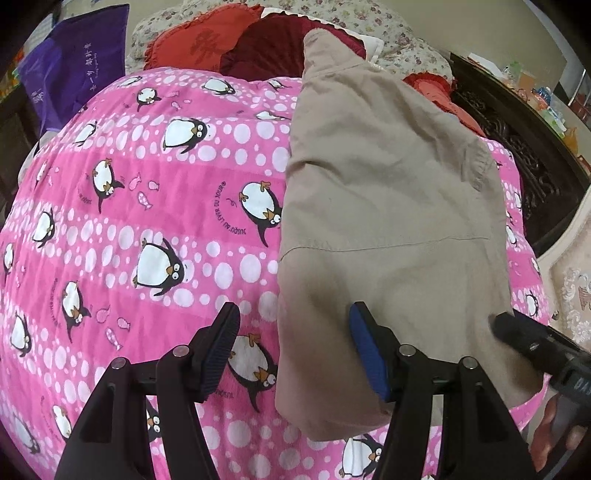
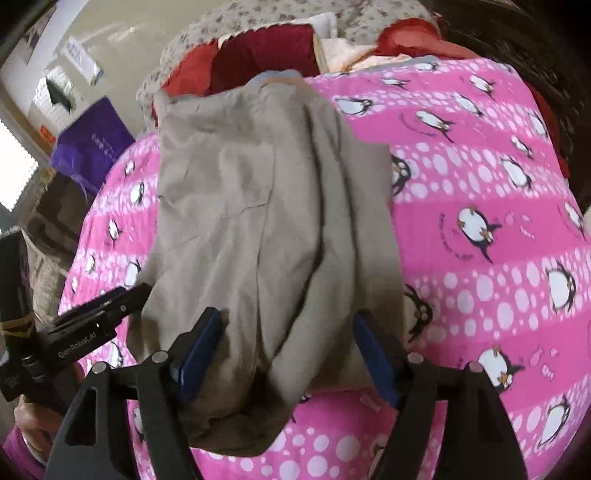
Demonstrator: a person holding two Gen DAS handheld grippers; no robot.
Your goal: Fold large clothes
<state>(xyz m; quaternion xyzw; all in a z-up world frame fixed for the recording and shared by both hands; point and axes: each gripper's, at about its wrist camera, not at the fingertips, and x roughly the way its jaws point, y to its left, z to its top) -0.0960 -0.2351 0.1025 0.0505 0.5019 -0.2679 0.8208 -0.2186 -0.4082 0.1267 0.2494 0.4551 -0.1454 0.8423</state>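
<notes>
A large beige garment (image 1: 388, 206) lies folded lengthwise on a pink penguin-print bedspread (image 1: 147, 206). My left gripper (image 1: 291, 350) is open above the garment's near left edge, its fingers astride the edge without pinching it. In the right wrist view the same garment (image 2: 251, 206) shows with bunched folds at its near end. My right gripper (image 2: 286, 354) is open over that near end, cloth between the fingers but not pinched. The right gripper also shows in the left wrist view (image 1: 535, 343), and the left gripper in the right wrist view (image 2: 96, 314).
Red and maroon cushions (image 1: 236, 44) and floral bedding (image 1: 369, 22) lie at the bed's far end. A purple bag (image 1: 81, 62) stands at the far left. A dark carved bedframe (image 1: 524, 147) runs along the right side.
</notes>
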